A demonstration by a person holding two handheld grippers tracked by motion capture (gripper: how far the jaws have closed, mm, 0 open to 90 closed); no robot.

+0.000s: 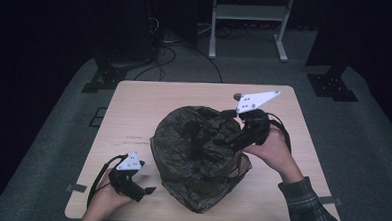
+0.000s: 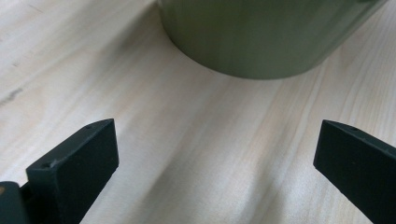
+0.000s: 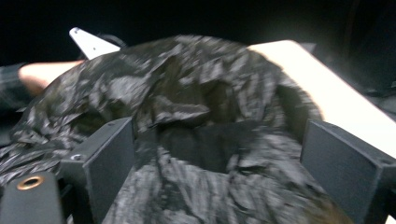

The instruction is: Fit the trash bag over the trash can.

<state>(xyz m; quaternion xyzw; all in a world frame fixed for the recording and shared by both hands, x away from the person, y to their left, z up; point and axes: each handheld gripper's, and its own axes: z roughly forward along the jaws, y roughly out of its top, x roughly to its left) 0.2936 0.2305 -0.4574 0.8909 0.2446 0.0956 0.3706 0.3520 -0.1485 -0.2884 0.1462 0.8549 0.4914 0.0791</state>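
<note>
I hold one gripper in each hand at a light wooden table (image 1: 134, 103). In the middle of the table stands a round green bin (image 2: 252, 37), and a black plastic bag (image 1: 197, 145) is draped over it, crumpled on top and hanging down around its sides. From the high view the bag covers the bin almost completely, and its lower edge spreads on the table towards me. My left gripper (image 1: 148, 191) is low over the table near the front left corner, just beside the bag but apart from it. Its jaws are wide apart and nothing is between them; in the left gripper view I see only bare wood between the two black pads, and the smooth green wall of the bin is a little ahead of them. My right gripper (image 1: 218, 139) is above the right part of the bag, pointing to the left and slightly down into the wrinkled top. Its jaws are also spread wide. In the right gripper view the folds of the bag (image 3: 196, 121) lie between and beyond the pads, but the pads do not press on the plastic, so it grips nothing. This picture is blurred, so whether a pad brushes the plastic I cannot tell.
</note>
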